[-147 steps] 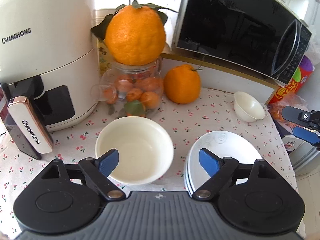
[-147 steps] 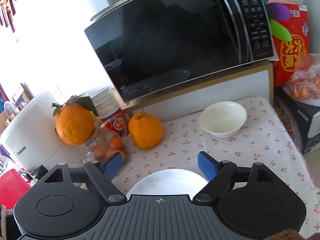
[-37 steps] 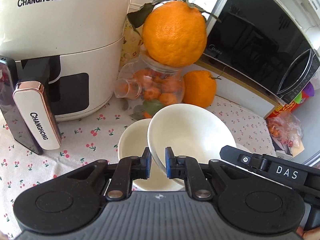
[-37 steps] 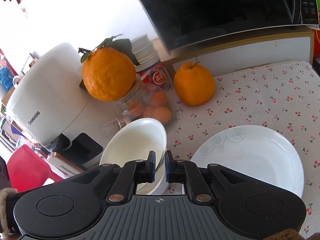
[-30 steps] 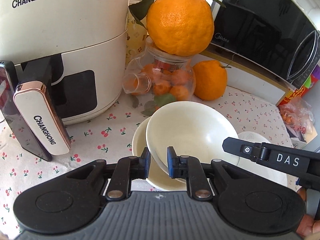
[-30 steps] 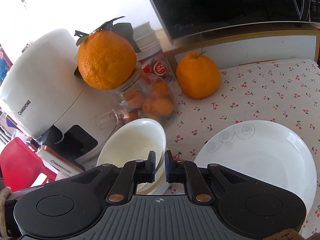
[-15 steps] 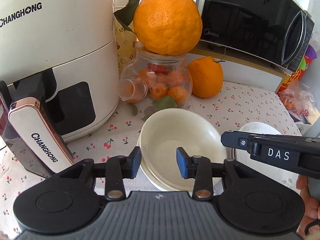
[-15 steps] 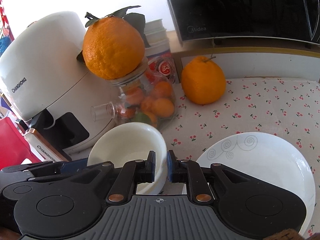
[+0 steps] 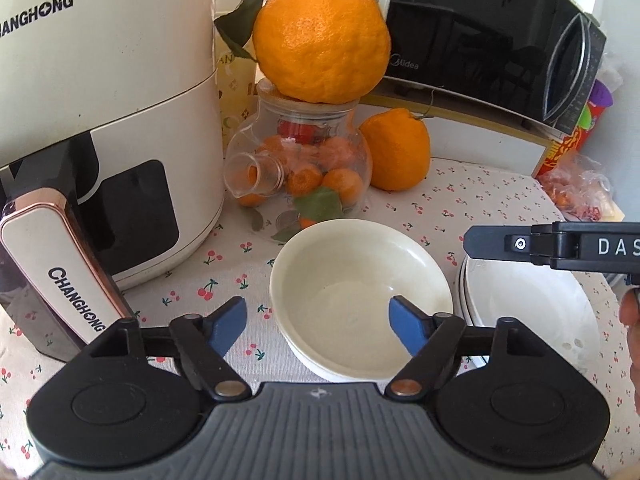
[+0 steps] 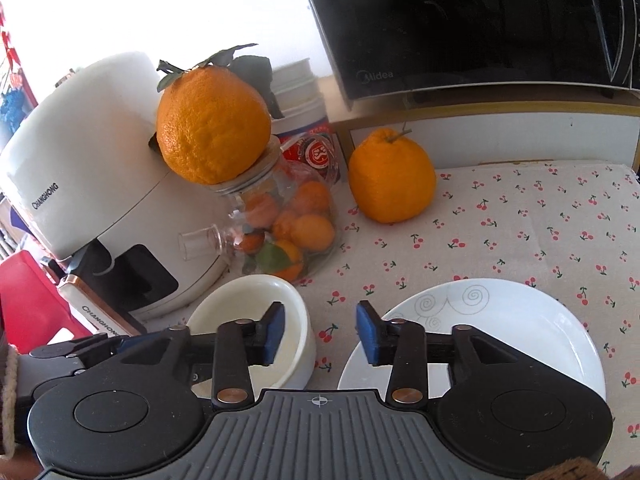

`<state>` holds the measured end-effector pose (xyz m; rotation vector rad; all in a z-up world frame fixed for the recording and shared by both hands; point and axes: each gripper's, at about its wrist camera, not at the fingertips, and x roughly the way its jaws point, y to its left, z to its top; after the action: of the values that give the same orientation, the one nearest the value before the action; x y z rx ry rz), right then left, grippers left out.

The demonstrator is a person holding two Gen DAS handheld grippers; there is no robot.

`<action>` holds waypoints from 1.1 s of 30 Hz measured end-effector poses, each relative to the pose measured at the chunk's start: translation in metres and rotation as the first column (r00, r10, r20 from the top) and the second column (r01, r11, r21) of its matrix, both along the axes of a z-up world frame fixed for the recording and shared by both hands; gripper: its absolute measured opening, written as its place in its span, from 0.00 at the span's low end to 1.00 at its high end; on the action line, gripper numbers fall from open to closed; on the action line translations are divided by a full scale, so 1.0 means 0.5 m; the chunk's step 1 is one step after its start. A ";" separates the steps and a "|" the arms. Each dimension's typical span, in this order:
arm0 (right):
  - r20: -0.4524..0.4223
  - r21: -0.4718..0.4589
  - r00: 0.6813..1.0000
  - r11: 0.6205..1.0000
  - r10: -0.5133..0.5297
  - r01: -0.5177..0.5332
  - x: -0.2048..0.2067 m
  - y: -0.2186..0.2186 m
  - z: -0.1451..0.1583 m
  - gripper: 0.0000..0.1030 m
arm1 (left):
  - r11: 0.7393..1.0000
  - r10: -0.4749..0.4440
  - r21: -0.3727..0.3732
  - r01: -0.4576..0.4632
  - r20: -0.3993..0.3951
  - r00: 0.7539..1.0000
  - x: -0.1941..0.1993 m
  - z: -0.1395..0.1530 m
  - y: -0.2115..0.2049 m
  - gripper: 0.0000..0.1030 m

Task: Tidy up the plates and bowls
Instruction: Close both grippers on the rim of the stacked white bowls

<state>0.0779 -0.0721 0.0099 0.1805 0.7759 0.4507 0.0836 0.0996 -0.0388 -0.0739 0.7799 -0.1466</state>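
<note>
Two cream bowls (image 9: 360,292) sit nested on the cherry-print cloth, the upper one level inside the lower. My left gripper (image 9: 316,320) hangs over their near rim, jaws opening wide; the rim lies between the blue pads untouched. In the right wrist view the same bowls (image 10: 240,304) are at lower left. My right gripper (image 10: 320,332) is opening too, one pad inside the bowl and one outside, neither pressing on the wall. A stack of white plates (image 9: 528,308) with a swirl pattern (image 10: 500,332) lies just right of the bowls. One finger (image 9: 500,242) of the right gripper crosses above the plates.
A white air fryer (image 9: 104,128) stands at the left with its handle (image 9: 60,280) jutting forward. Behind the bowls are a glass jar of small oranges (image 9: 304,176) topped by a big orange (image 9: 324,36), a second orange (image 9: 396,152) and a black microwave (image 9: 500,48).
Both grippers were shut on the upper bowl's rim, holding it tilted over the lower bowl. The bowl now rests level inside it, and both sets of jaws have spread off the rim.
</note>
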 end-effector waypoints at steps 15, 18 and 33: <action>0.041 0.072 0.991 0.989 0.126 -0.129 0.021 -0.029 -0.012 0.85 | 0.978 -0.209 0.003 0.210 0.112 0.971 -0.030 -0.036 0.011 0.99; 0.026 0.094 0.991 0.986 0.133 -0.135 0.028 -0.017 -0.022 0.85 | 0.972 -0.234 -0.005 0.237 0.116 0.965 -0.027 -0.043 0.007 0.99; 0.009 0.082 0.990 0.987 0.138 -0.139 0.055 0.020 -0.062 0.84 | 0.955 -0.297 0.045 0.294 0.103 0.949 -0.016 -0.071 -0.019 0.99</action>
<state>0.1053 -0.0621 -0.0212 0.2036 0.7697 0.6151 0.0756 0.0900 -0.0743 0.0797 0.6803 -0.4211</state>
